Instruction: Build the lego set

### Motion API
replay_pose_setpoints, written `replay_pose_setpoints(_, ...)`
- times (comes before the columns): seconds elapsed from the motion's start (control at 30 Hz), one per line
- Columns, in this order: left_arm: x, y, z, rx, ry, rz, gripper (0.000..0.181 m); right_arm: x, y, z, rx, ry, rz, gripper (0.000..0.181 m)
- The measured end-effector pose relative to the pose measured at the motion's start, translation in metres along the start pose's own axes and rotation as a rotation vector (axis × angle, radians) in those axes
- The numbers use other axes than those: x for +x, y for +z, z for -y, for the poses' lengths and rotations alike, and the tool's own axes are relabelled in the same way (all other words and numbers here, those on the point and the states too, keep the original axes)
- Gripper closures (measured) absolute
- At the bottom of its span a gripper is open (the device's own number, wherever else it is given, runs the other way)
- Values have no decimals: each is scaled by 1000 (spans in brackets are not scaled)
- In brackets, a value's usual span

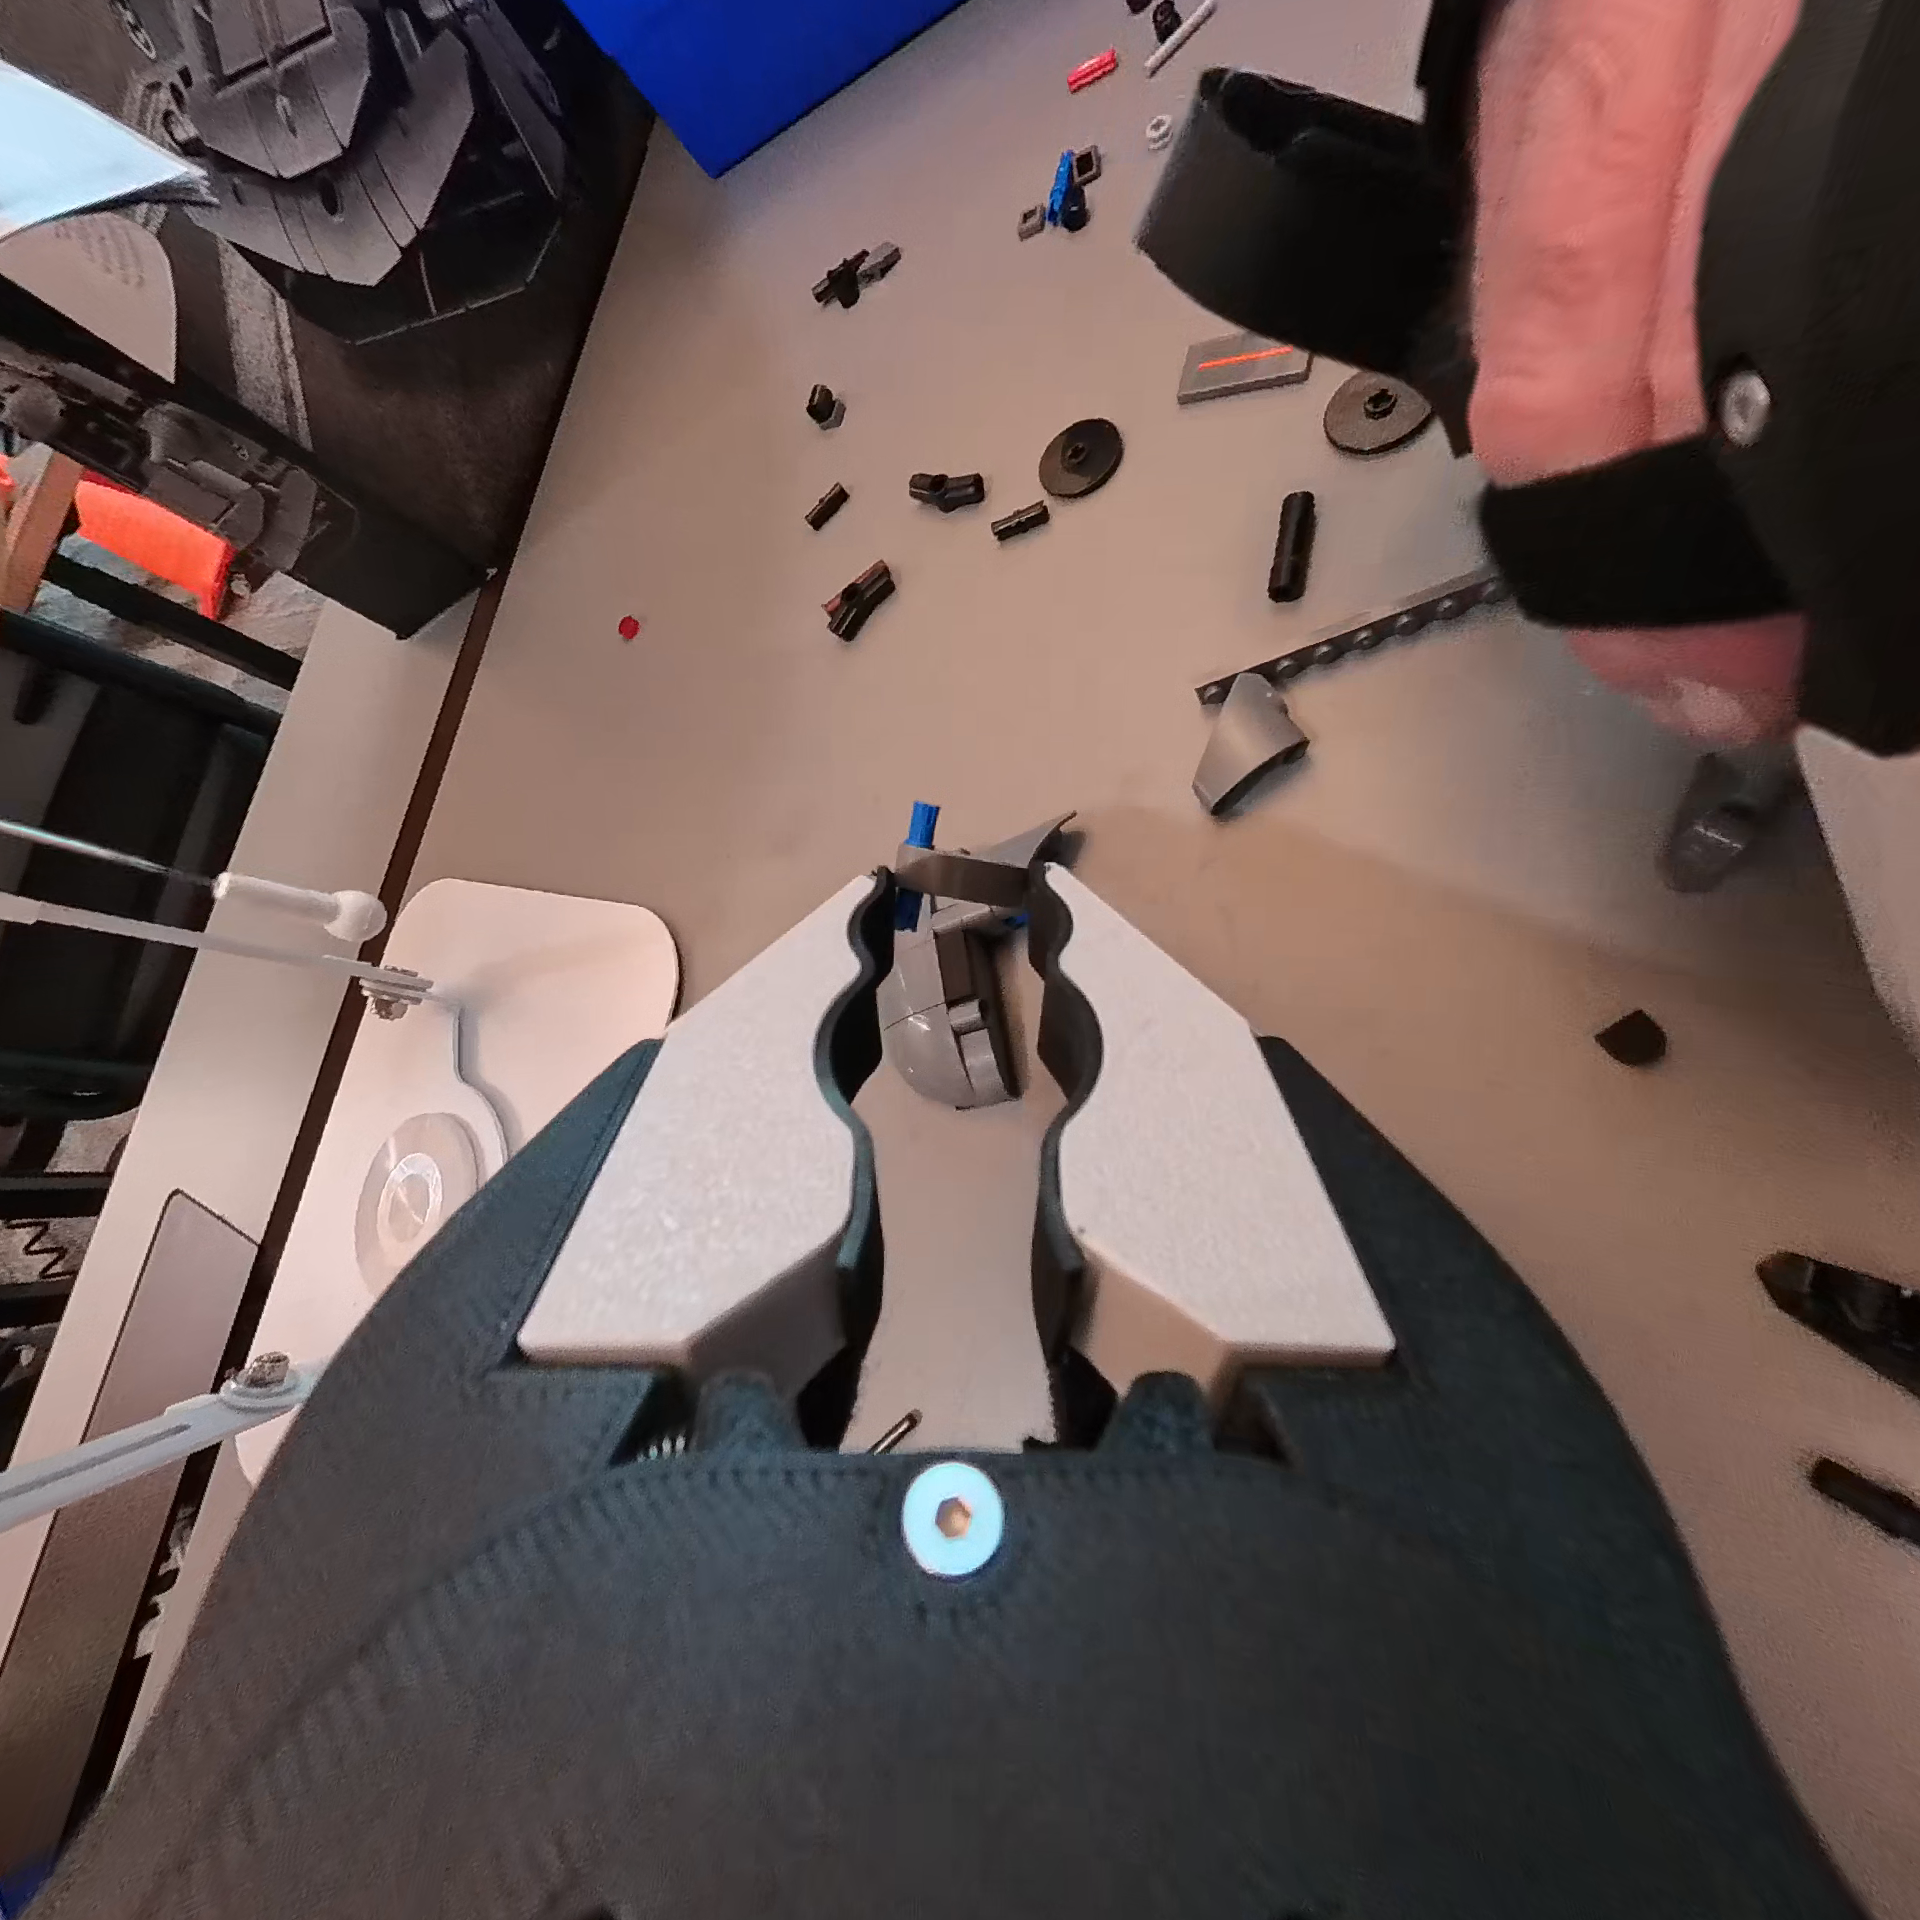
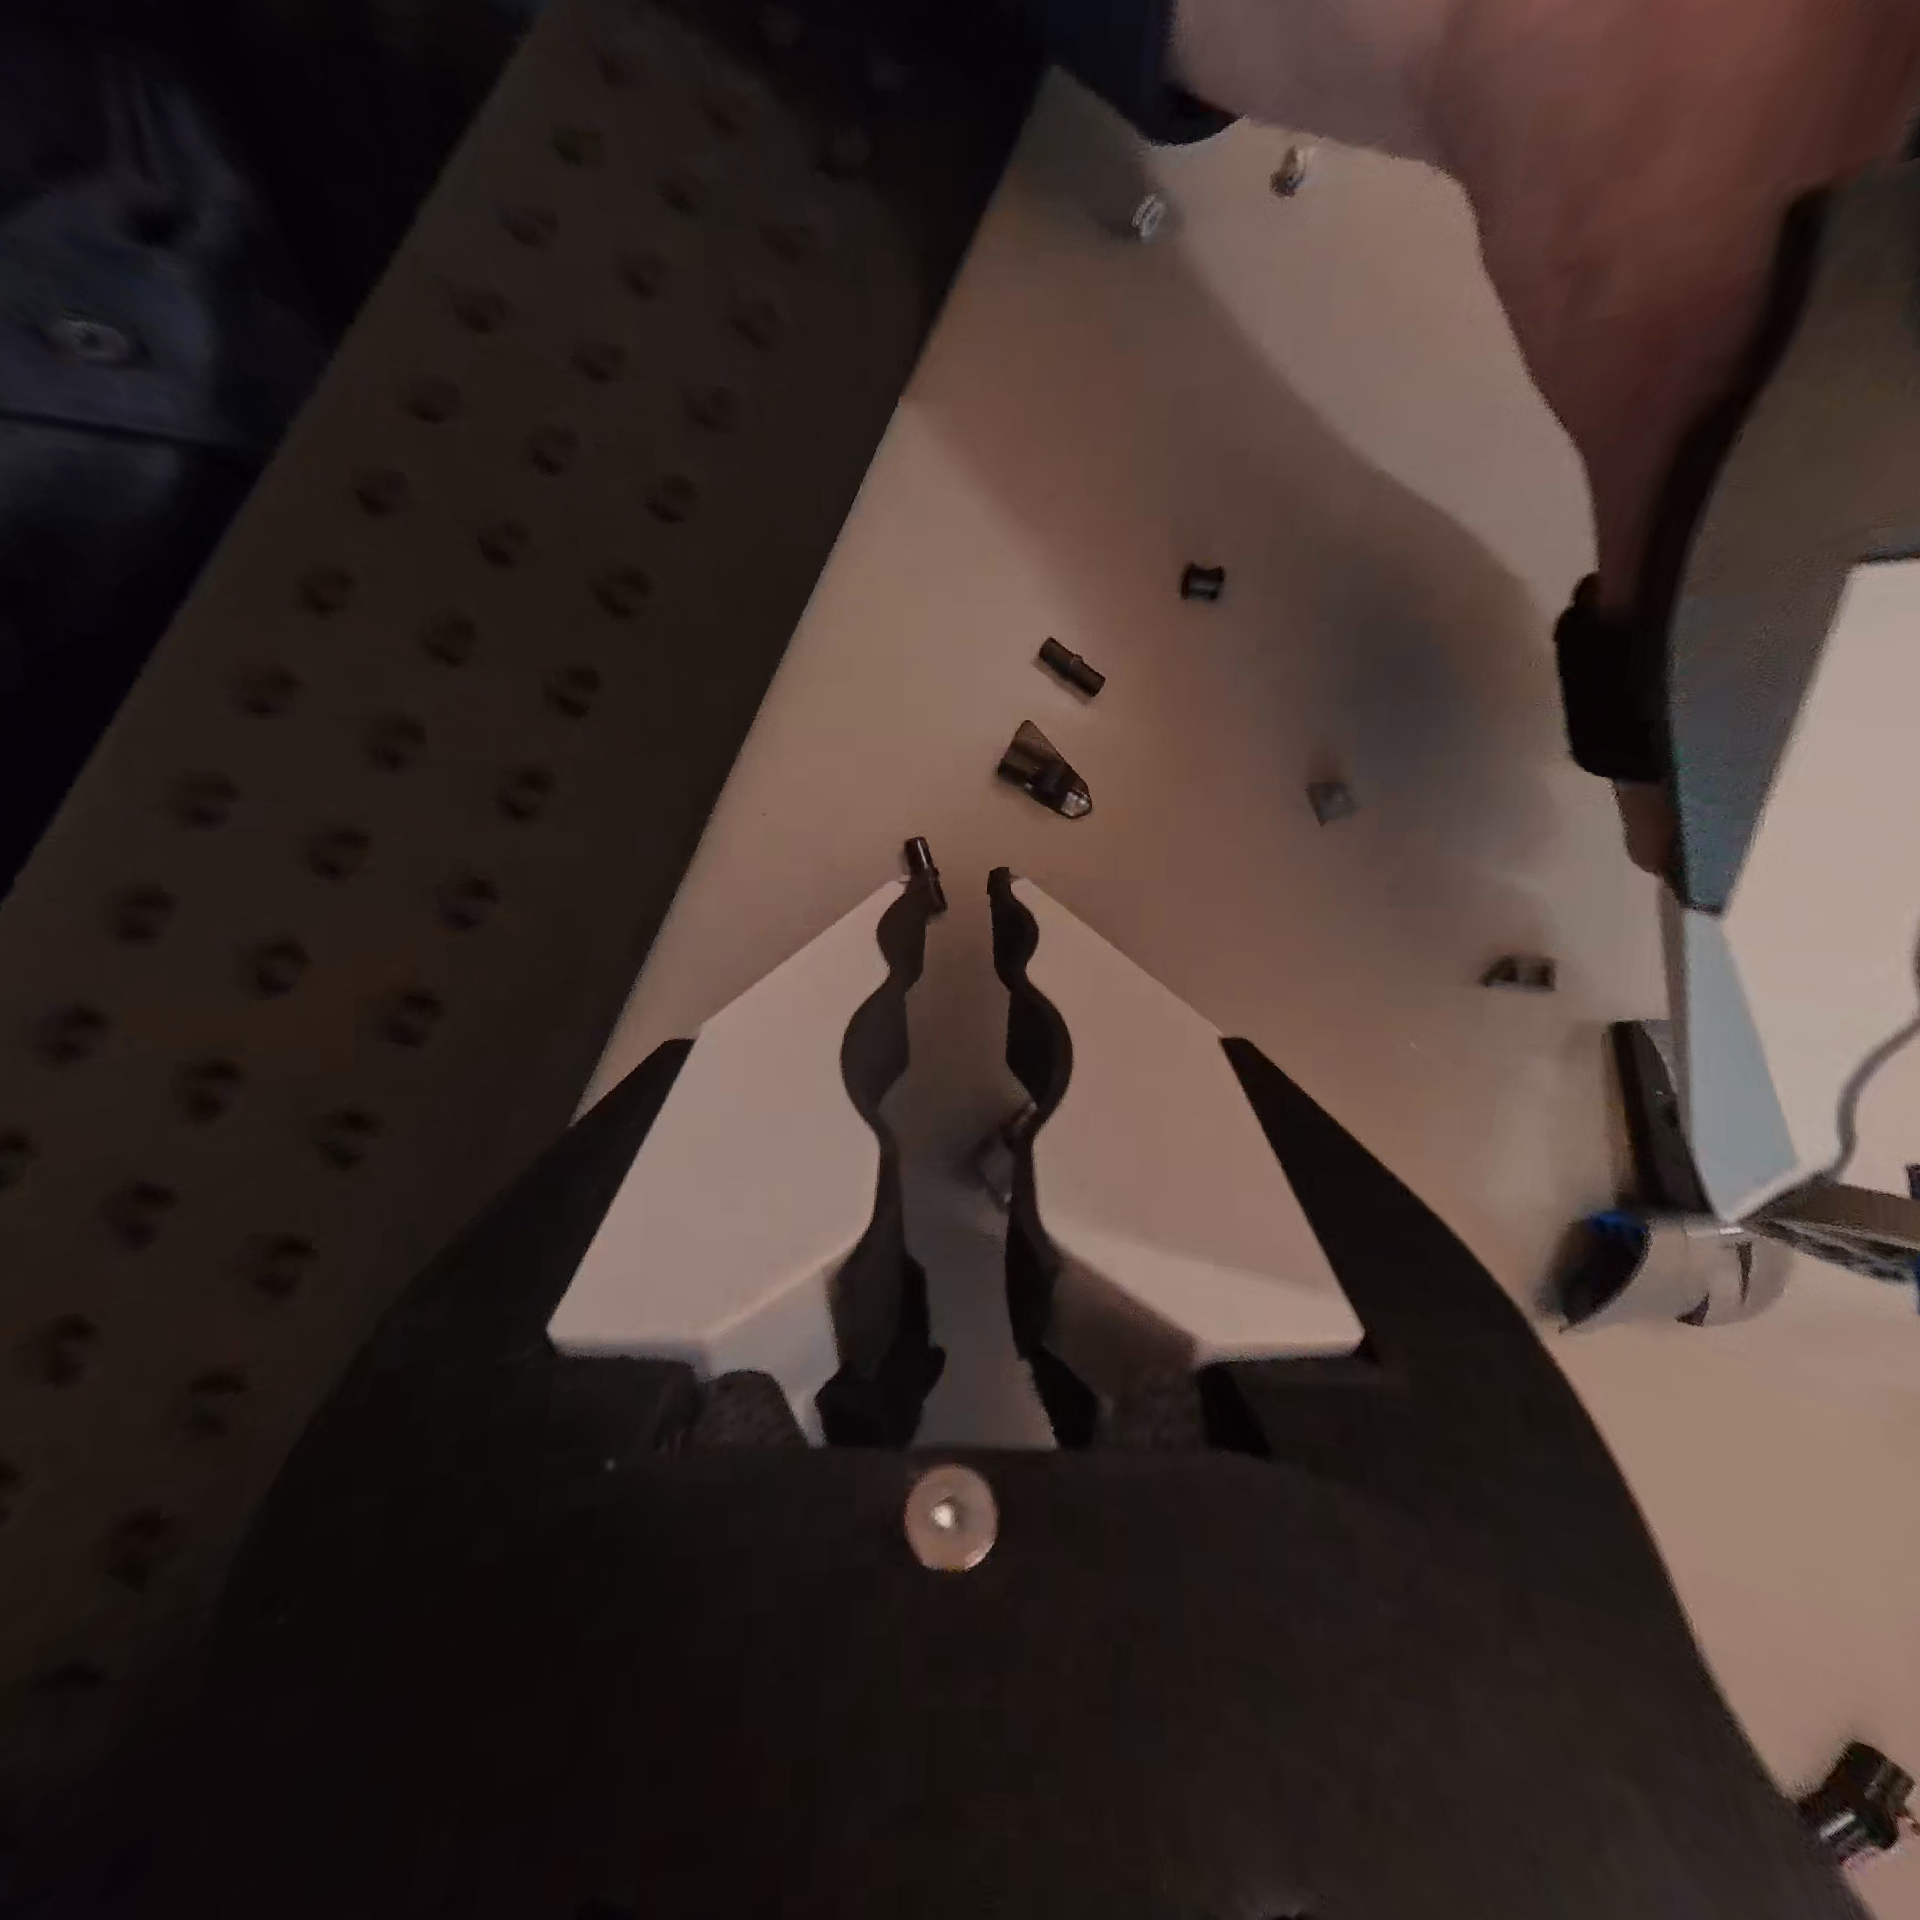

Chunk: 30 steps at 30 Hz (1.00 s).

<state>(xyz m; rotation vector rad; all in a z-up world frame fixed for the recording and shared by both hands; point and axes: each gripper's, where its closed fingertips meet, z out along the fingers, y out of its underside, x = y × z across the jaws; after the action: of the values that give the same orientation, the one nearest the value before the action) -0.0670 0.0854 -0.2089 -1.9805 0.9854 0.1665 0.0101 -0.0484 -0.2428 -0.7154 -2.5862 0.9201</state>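
Left gripper [image 1: 961, 883] grasps the small grey sub-assembly [image 1: 951, 1013]; right gripper [image 2: 961, 894] reaches for a black pin [image 2: 925, 871].

I hold the grey sub-assembly between the left fingers, just above the tabletop [image 1: 727, 727], and the jaws are clenched on it. It is a small build of grey curved bricks with a blue pin [image 1: 920, 831] standing out at the far end and a thin grey wing piece across the tips. My right gripper is released, the jaws a little apart, and the black pin lies at the tip of one finger, beside the large grey studded plate [image 2: 416, 675]. I judge the step is to fetch this pin for the sub-assembly. The next move needs the right jaws centred over the pin before closing, because it is tiny and may roll. Other loose pieces lie scattered around.
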Motion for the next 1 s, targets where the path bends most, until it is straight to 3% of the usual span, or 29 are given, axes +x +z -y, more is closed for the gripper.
replay_pose_setpoints(0.17, 1, 0, 0, 2, 2, -3, 158, -1, 10, -7, -51, -14, 7, 173)
replay_pose_setpoints(0.23, 3, 0, 0, 0, 2, -10, 158, -3, 12, -4, -37, -17, 18, 181)
replay_pose_setpoints(0.47, 17, 4, -4, -35, -3, -89, 158, -3, 11, -1, -11, 7, 29, 181)
replay_pose_setpoints(0.7, 18, 5, -8, -50, -10, -100, 158, -16, 16, 1, -28, -6, 83, 169)
replay_pose_setpoints(0.8, 19, 6, -9, -53, -10, -107, 158, -12, 18, -1, -44, -15, 57, 181)
replay_pose_setpoints(1.0, 22, 7, -11, -60, -13, -123, 158, -10, 13, 6, 7, 10, 57, 181)
